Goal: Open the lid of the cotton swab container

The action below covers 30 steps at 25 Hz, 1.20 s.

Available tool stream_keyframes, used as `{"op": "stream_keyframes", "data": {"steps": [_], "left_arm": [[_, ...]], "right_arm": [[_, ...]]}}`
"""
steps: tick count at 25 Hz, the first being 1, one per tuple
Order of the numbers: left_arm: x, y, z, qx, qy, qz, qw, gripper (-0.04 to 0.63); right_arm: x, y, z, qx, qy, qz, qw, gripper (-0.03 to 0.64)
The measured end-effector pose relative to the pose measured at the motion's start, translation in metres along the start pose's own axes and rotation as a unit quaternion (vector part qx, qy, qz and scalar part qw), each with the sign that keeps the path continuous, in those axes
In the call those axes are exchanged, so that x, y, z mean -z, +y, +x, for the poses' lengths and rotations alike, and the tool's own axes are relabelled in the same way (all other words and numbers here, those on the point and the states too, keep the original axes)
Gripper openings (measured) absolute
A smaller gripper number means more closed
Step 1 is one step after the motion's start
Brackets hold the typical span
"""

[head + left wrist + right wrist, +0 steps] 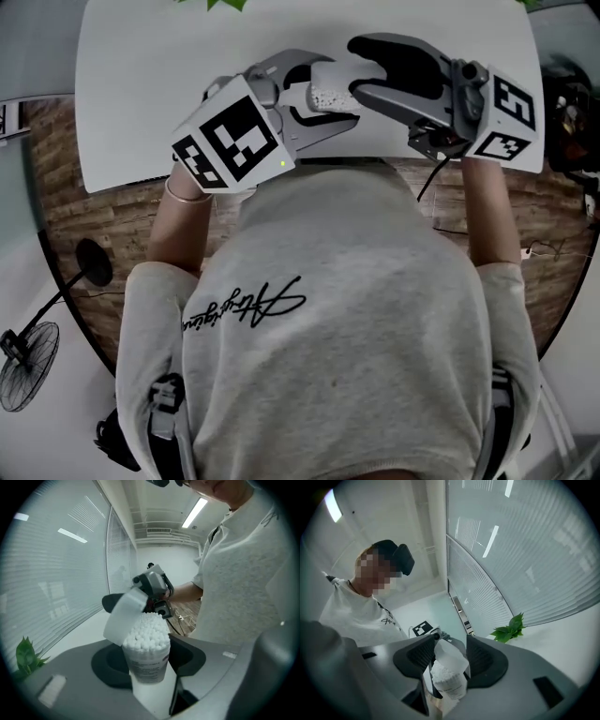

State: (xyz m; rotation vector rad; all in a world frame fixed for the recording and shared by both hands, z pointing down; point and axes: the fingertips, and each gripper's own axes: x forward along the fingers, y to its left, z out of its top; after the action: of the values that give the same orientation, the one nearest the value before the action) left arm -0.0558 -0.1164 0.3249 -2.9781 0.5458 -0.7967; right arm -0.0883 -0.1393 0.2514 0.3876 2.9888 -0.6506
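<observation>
Head view: you stand at the edge of the white table [141,56] with both tools raised over it and meeting in front of your chest. The left gripper [311,99] comes in from the left and the right gripper [362,69] from the right. The cotton swab container [330,97] sits between them, off the tabletop, lying roughly sideways from this angle.

Left gripper view: your left jaws are part-way closed and clamped on the container body, one pad on each side, so it is firmly held. The lid [123,617] is already swung open and tilts up and to the left. The cotton swabs [146,632] are exposed and packed tight at the mouth. The right gripper shows just behind the lid.

Right gripper view: your right jaws are spread wide. The opened lid stands between the two pads with its edges just beside them, and no squeeze shows on it, so this tool holds nothing. The swab-filled container sits directly below the lid. A green plant [508,630] is off to the right.
</observation>
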Motion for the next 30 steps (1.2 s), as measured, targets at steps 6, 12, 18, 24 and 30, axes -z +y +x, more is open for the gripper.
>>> {"op": "stream_keyframes", "data": {"steps": [6, 12, 18, 24, 30], "left_arm": [[-0.003, -0.002, 0.045, 0.020, 0.005, -0.011, 0.9997, 0.202], [-0.014, -0.003, 0.047, 0.022, -0.012, -0.020, 0.9995, 0.202], [-0.018, -0.004, 0.044, 0.015, -0.029, -0.032, 0.9989, 0.202], [-0.023, -0.005, 0.041, 0.009, -0.043, -0.038, 0.9983, 0.202], [-0.029, 0.005, 0.069, -0.003, -0.042, -0.060, 0.9973, 0.202]], "right_arm": [[-0.007, -0.023, -0.043, 0.048, -0.023, -0.002, 0.999, 0.120], [-0.015, -0.025, -0.050, 0.050, -0.043, 0.010, 0.998, 0.114], [-0.019, -0.025, -0.048, 0.059, -0.044, 0.001, 0.997, 0.106], [-0.023, -0.024, -0.047, 0.069, -0.050, -0.003, 0.996, 0.101], [-0.024, -0.031, -0.068, 0.084, -0.040, -0.037, 0.995, 0.110]]}}
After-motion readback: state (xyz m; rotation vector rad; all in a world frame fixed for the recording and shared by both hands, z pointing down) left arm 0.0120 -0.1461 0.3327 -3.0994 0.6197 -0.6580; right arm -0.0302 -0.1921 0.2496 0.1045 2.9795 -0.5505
